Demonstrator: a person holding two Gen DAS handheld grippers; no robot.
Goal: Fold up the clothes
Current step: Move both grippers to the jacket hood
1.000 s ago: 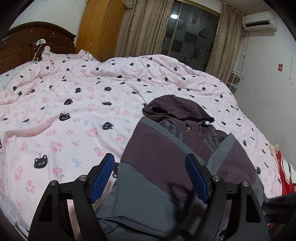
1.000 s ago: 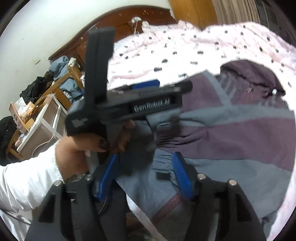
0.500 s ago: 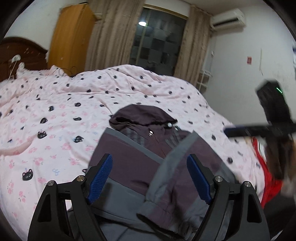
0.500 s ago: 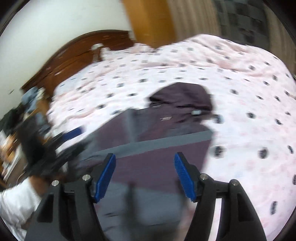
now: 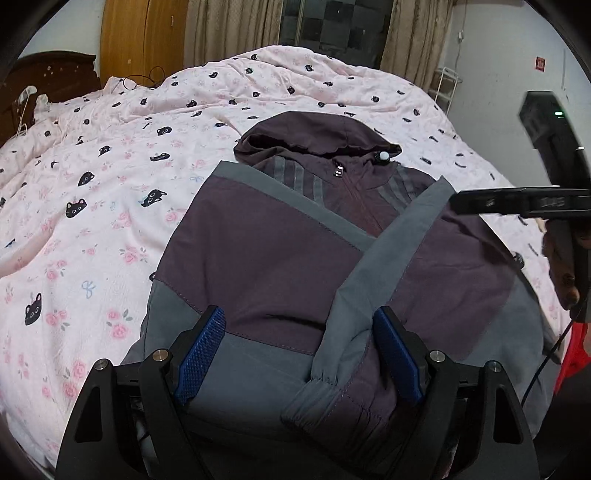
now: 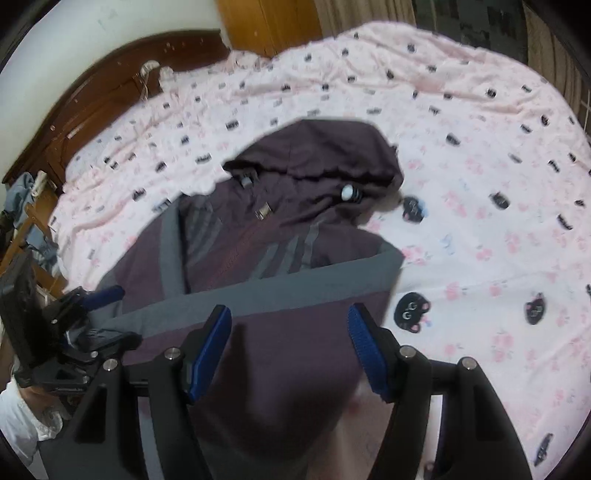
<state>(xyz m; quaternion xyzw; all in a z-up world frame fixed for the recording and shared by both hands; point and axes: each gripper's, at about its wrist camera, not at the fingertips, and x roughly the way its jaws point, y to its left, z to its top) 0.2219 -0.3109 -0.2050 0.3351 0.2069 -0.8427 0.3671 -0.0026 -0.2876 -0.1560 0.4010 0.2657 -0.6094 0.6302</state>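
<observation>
A purple and grey hooded jacket [image 5: 266,251] lies face up on the pink bed, hood [image 5: 314,136] at the far end, both sleeves folded across its chest. The right sleeve's cuff [image 5: 332,402] rests near the hem. My left gripper [image 5: 299,347] hovers open over the lower part of the jacket, nothing between its blue pads. In the right wrist view the same jacket [image 6: 280,332] lies below my right gripper [image 6: 291,339], which is open and empty above the folded sleeve [image 6: 295,288]. The right gripper's body [image 5: 532,203] shows at the right of the left wrist view.
A pink quilt with black cat faces [image 5: 110,184] covers the whole bed. A dark wooden headboard [image 6: 110,92] stands at the far left. Curtains and a dark window [image 5: 332,26] are behind the bed. Something red [image 5: 576,354] lies at the bed's right edge. A cluttered wooden stand [image 6: 26,214] is beside the bed.
The right gripper let go of the sleeve and swung from the jacket's left side to its right side. The sleeve now lies across the chest. The left gripper stayed open over the hem.
</observation>
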